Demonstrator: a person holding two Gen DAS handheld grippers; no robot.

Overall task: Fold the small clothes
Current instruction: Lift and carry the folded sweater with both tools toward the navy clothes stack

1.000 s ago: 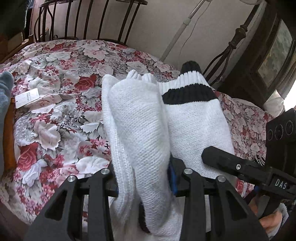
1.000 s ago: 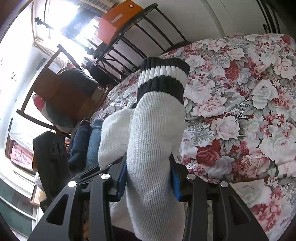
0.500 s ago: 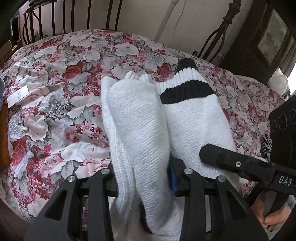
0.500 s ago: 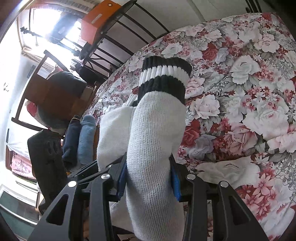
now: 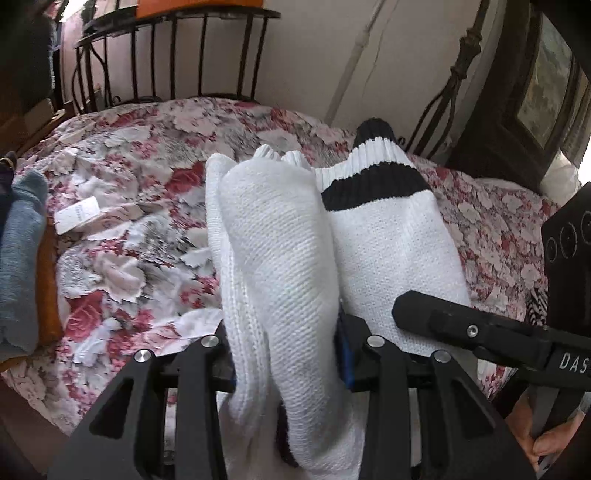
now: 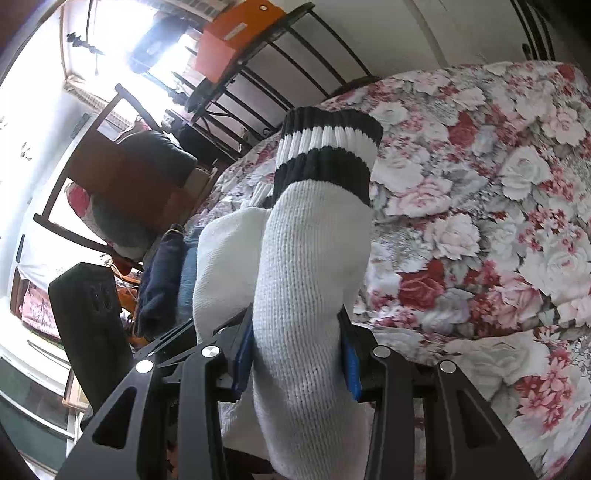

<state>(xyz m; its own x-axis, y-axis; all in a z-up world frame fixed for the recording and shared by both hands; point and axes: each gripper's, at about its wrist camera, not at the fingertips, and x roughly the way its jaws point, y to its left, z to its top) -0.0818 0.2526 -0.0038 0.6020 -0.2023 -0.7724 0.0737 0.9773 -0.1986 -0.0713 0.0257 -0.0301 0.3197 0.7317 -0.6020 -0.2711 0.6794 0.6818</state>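
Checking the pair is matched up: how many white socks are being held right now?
2: a plain-looking white sock in the left gripper, and a black-striped sock in the right gripper. Others may be hidden.

A bed covered in a red and pink floral bedspread [image 5: 122, 206] is seen against a plain pale wall [image 5: 314, 51]. A black iron bed frame [image 5: 166, 59] is topped with an orange box [image 6: 236, 37]. Bright window light [image 6: 162, 22] is seen behind a wooden chair [image 6: 122, 177].
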